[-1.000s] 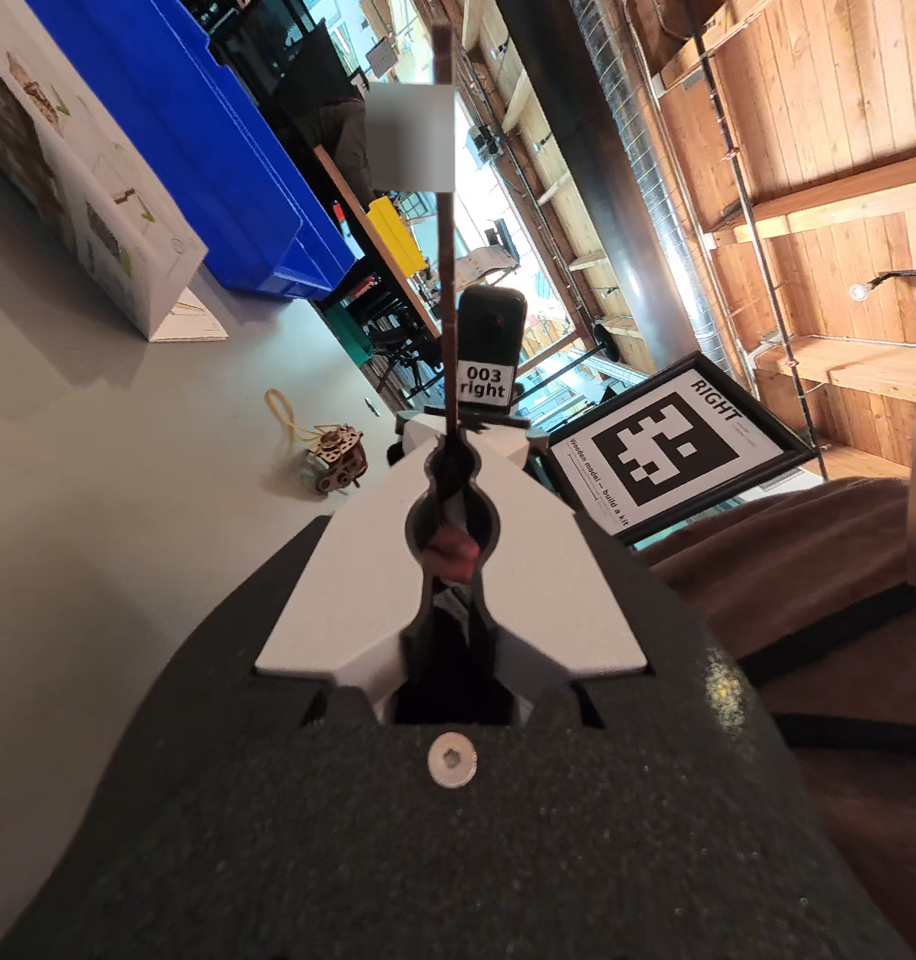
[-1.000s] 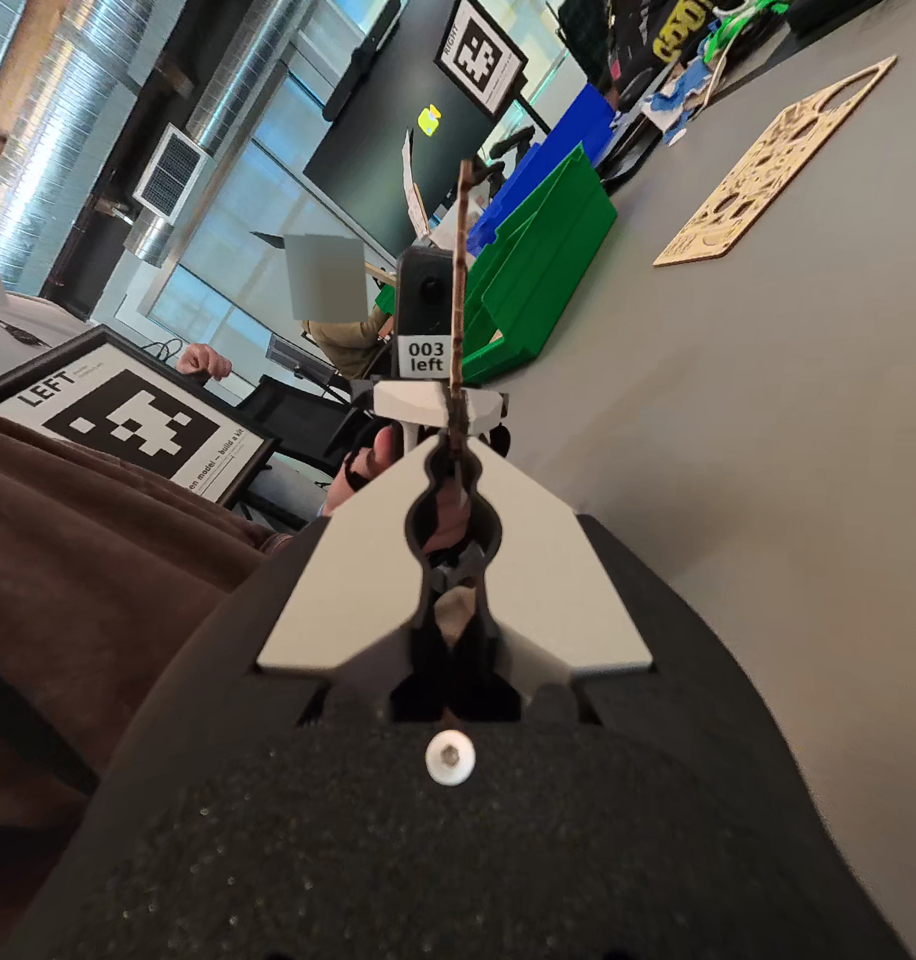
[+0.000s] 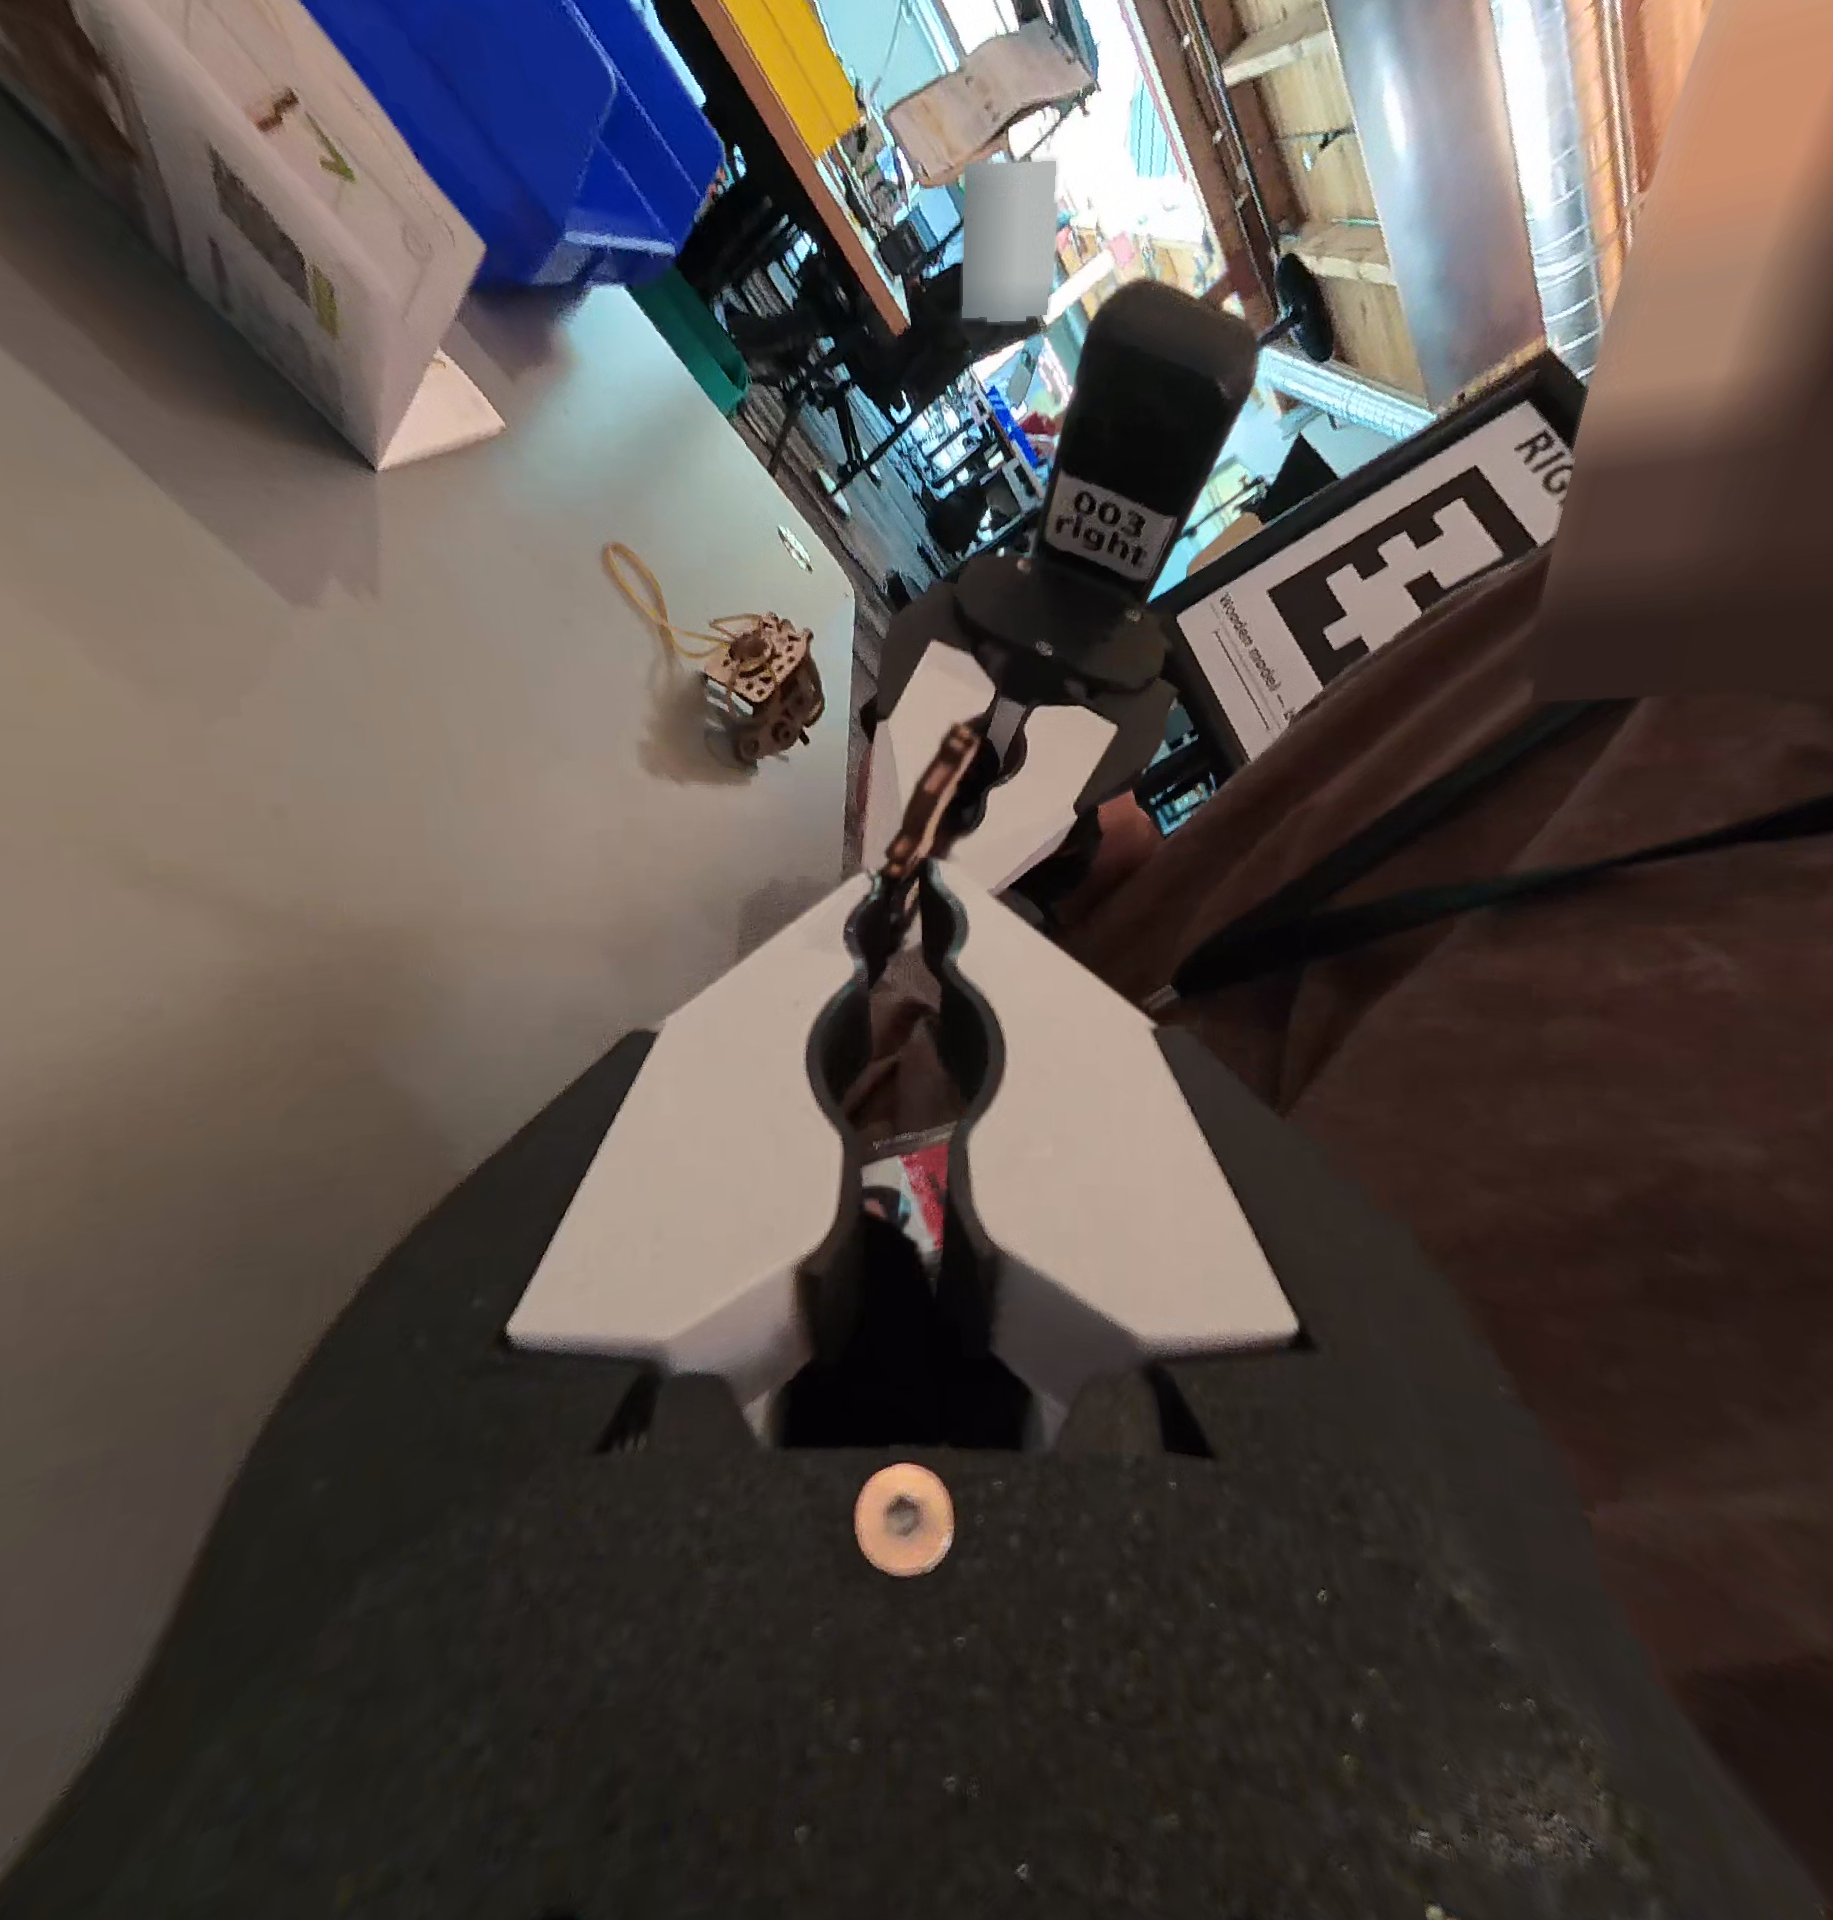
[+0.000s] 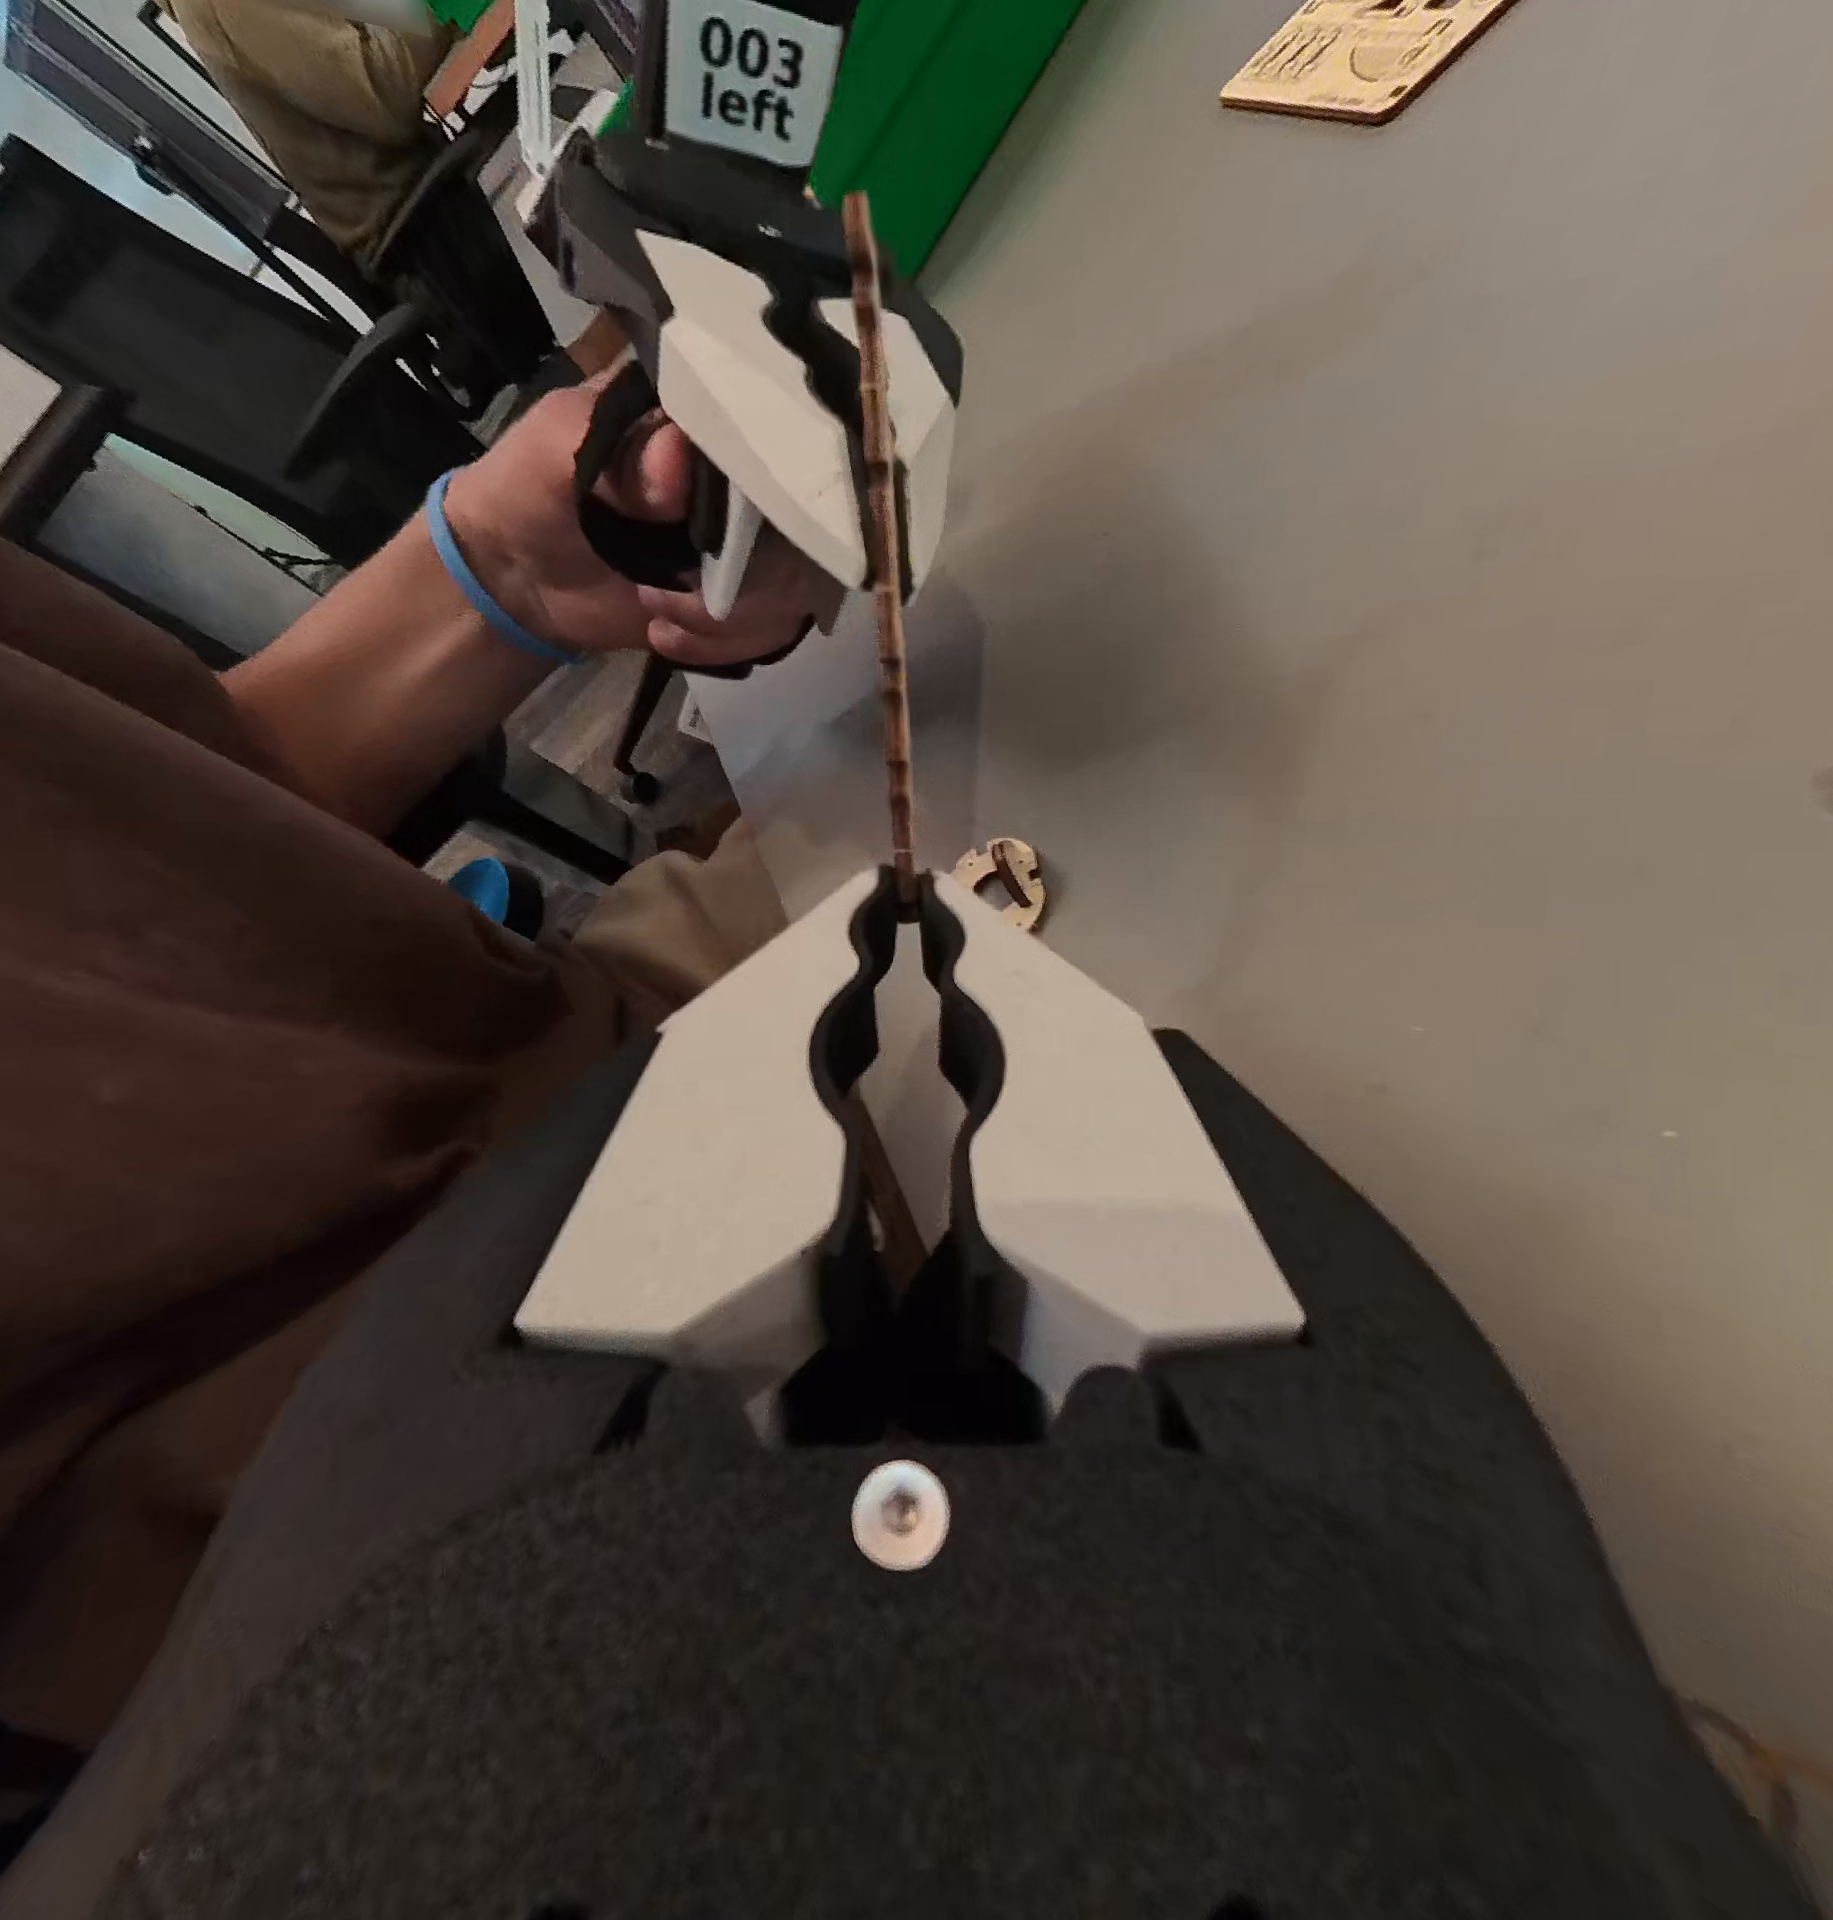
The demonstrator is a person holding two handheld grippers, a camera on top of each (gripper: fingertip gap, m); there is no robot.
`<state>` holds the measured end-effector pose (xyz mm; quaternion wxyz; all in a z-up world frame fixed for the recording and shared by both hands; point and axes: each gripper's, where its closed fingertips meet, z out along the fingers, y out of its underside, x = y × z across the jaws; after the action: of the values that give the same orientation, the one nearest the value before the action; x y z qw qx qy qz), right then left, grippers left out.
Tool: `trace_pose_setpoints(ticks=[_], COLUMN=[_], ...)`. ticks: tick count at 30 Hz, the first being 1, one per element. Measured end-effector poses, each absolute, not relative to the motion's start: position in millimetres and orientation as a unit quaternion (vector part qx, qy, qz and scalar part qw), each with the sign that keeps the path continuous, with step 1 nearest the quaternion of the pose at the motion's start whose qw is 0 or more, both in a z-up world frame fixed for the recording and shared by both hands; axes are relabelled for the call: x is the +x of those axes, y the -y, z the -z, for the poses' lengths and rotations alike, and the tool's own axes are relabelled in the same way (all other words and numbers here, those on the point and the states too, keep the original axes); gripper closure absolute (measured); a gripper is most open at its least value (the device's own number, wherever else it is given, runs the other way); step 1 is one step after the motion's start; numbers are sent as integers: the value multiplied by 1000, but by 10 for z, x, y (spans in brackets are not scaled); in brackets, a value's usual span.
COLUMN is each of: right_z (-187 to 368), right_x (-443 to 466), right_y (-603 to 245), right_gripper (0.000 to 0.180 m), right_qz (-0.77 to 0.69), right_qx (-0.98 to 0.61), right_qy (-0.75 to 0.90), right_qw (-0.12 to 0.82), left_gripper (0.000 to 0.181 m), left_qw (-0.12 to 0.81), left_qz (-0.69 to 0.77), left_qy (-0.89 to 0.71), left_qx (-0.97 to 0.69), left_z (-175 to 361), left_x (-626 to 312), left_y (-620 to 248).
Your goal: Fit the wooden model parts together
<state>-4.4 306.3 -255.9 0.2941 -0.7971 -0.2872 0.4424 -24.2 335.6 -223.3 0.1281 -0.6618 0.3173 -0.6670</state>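
A thin flat wooden part (image 4: 887,686), seen edge-on, runs between my two grippers, which face each other above the grey table (image 4: 1411,623). My right gripper (image 4: 904,896) is shut on its near end. My left gripper (image 4: 881,582), held by a hand, is shut on it farther up. In the left wrist view the part (image 3: 936,795) leans from my left gripper (image 3: 896,891) to the right gripper (image 3: 956,844). A small built wooden model (image 3: 761,694) with a rubber band (image 3: 642,603) lies on the table (image 3: 268,831). A small wooden ring part (image 4: 1007,883) lies just past the right fingertips.
A wooden sheet of parts (image 4: 1359,62) lies far right. A green bin (image 4: 943,104) stands behind the left gripper. A white box (image 3: 299,239) and a blue bin (image 3: 569,135) stand at the table's far left. A framed marker sign (image 3: 1411,561) and a brown sleeve (image 3: 1618,1039) are at right. Across from one pair of fingers to the other is roughly 5 centimetres.
The two grippers have come closer together and tilted down toward the table. The wooden part, upright before, now leans between them. Both grips have held.
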Motion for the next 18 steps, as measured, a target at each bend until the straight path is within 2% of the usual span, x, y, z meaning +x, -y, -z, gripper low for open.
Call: trace_pose_setpoints(ticks=[5,13,18], right_z=[2601,2610,2651], right_x=[137,311,289], right_y=[-3196,-3295,-3278], right_gripper=[177,177,177], right_qz=[-387,-404,-393], right_qx=[-812,-822,-828], right_qy=[293,246,251], right_qw=[324,319,313], left_gripper=[181,181,181], left_qw=[126,171,219], left_qz=[632,594,601], left_qy=[-362,-327,-278], left_qx=[-673,-715,-717], left_z=[2394,2561,2467], left_x=[-280,-320,-428], left_y=[-3343,-3685,-3927])
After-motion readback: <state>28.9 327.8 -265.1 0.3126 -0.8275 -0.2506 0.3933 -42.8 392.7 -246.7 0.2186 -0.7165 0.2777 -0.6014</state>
